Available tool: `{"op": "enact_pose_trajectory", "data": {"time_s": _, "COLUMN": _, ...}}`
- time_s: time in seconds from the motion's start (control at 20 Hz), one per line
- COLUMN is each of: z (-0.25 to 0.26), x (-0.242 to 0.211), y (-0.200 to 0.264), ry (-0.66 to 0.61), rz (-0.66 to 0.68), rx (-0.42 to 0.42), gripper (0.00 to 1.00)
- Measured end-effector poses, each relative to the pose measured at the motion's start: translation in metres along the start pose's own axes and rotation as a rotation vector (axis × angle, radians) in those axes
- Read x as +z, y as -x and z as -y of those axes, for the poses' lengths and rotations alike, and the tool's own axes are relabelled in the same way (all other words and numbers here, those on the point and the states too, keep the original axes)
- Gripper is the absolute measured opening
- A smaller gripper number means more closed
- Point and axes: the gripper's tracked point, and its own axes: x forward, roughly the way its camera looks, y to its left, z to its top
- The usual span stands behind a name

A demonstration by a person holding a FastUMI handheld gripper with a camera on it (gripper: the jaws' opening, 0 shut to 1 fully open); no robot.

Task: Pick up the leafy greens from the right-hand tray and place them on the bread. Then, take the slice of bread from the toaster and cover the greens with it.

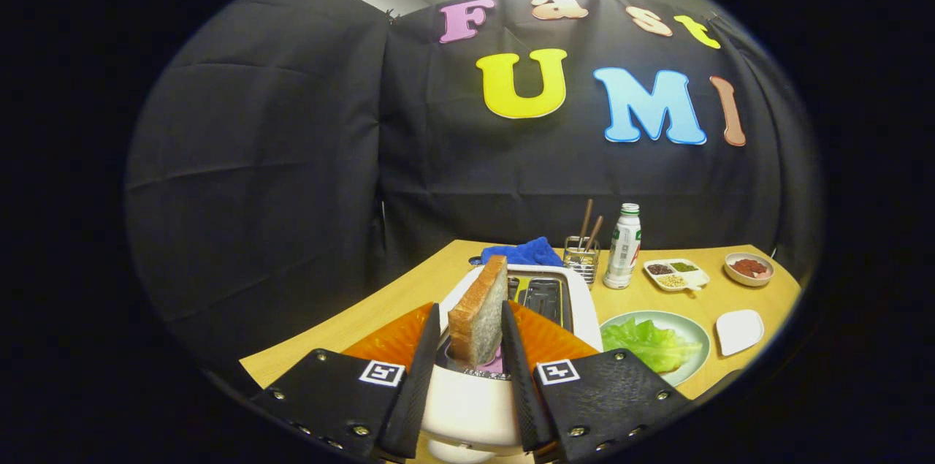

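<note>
Nothing readable is showing up for me on the things around the toaster. Two small square coded markers are sitting on my hand-held gripper, one on each finger mount just in front of the toaster, but they are carrying patterns, not words. Beyond the toaster, the bottle is wearing a label, yet its print is coming through too small to make out. The fingers themselves are pressing on the bread slice.

Blue cloth, utensil holder, bottle, divided dish.
</note>
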Motion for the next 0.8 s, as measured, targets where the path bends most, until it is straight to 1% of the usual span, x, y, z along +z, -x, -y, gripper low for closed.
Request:
{"op": "enact_pose_trajectory", "data": {"time_s": 0.05, "z": 0.001, "x": -0.007, "y": -0.002, "ry": -0.016, "rz": -0.022, "rx": -0.028, "gripper": 0.18}}
{"op": "enact_pose_trajectory", "data": {"time_s": 0.1, "z": 0.003, "x": -0.008, "y": -0.005, "ry": -0.032, "rz": -0.043, "rx": -0.028, "gripper": 0.24}}
{"op": "enact_pose_trajectory", "data": {"time_s": 0.2, "z": 0.004, "x": -0.004, "y": -0.013, "ry": -0.023, "rz": -0.049, "rx": -0.026, "gripper": 0.25}}
{"op": "enact_pose_trajectory", "data": {"time_s": 0.25, "z": 0.000, "x": -0.006, "y": -0.003, "ry": -0.039, "rz": -0.067, "rx": -0.025, "gripper": 0.15}}
{"op": "enact_pose_trajectory", "data": {"time_s": 0.3, "z": 0.001, "x": -0.003, "y": -0.014, "ry": -0.030, "rz": -0.058, "rx": -0.022, "gripper": 0.06}}
{"op": "enact_pose_trajectory", "data": {"time_s": 0.45, "z": 0.002, "x": 0.000, "y": -0.010, "ry": -0.040, "rz": -0.059, "rx": -0.008, "gripper": 0.06}}
{"op": "enact_pose_trajectory", "data": {"time_s": 0.55, "z": 0.003, "x": 0.009, "y": -0.008, "ry": -0.054, "rz": -0.047, "rx": 0.003, "gripper": 0.06}}
{"op": "enact_pose_trajectory", "data": {"time_s": 0.7, "z": 0.008, "x": 0.033, "y": 0.000, "ry": -0.056, "rz": 0.019, "rx": -0.001, "gripper": 0.06}}
{"op": "enact_pose_trajectory", "data": {"time_s": 0.8, "z": 0.008, "x": 0.041, "y": 0.002, "ry": -0.059, "rz": 0.035, "rx": 0.005, "gripper": 0.06}}
